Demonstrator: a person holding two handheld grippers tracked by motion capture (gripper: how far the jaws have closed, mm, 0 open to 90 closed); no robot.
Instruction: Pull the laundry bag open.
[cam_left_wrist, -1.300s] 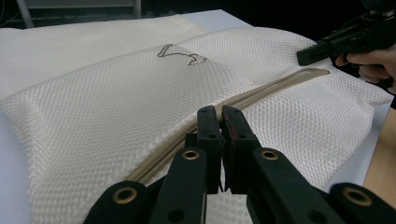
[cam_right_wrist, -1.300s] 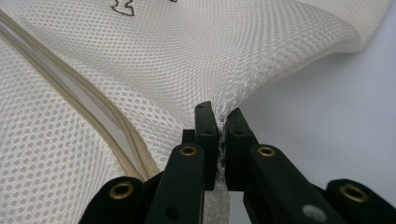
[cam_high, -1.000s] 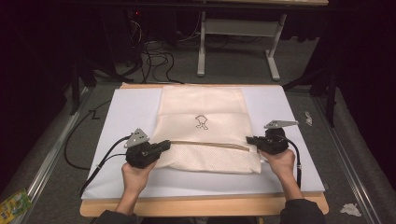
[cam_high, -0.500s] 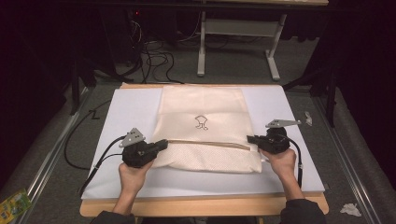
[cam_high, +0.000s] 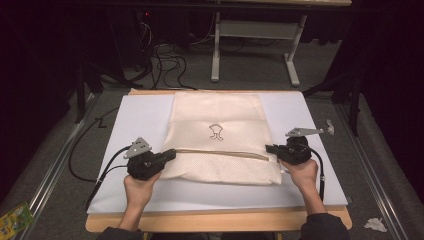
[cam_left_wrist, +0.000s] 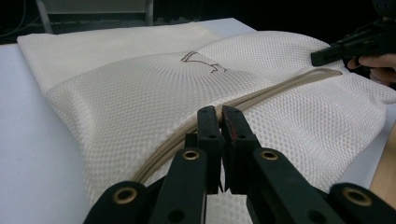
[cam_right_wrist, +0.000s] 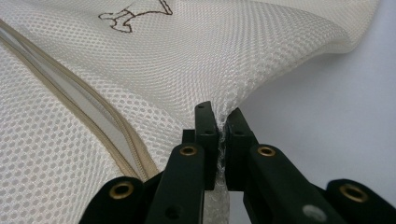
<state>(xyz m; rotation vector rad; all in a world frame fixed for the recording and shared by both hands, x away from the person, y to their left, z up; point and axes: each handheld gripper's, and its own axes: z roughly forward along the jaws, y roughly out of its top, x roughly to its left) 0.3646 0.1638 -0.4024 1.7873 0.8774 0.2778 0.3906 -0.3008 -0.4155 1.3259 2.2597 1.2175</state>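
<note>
A cream mesh bag (cam_high: 220, 112) with a small dark logo (cam_high: 216, 131) lies flat on a white mat (cam_high: 140, 115). A beige zipper (cam_high: 220, 152) crosses its near part. My left gripper (cam_high: 172, 153) is shut on the bag's left edge at the zipper's end. In the left gripper view the jaws (cam_left_wrist: 219, 114) meet over the mesh (cam_left_wrist: 140, 93) beside the zipper (cam_left_wrist: 280, 88). My right gripper (cam_high: 268, 148) is shut on the bag's right edge. In the right gripper view it (cam_right_wrist: 219, 116) pinches a raised fold of mesh (cam_right_wrist: 233, 56), with the zipper (cam_right_wrist: 93, 121) to its left.
The mat covers a wooden table whose front edge (cam_high: 215, 220) is nearest the person. A grey desk frame (cam_high: 216, 50) and floor cables (cam_high: 165, 60) lie beyond the table. A crumpled paper (cam_high: 374, 224) and a green packet (cam_high: 15, 220) lie on the floor.
My left gripper has drifted slightly left and toward the person, still holding the bag's edge. The right gripper has barely moved.
</note>
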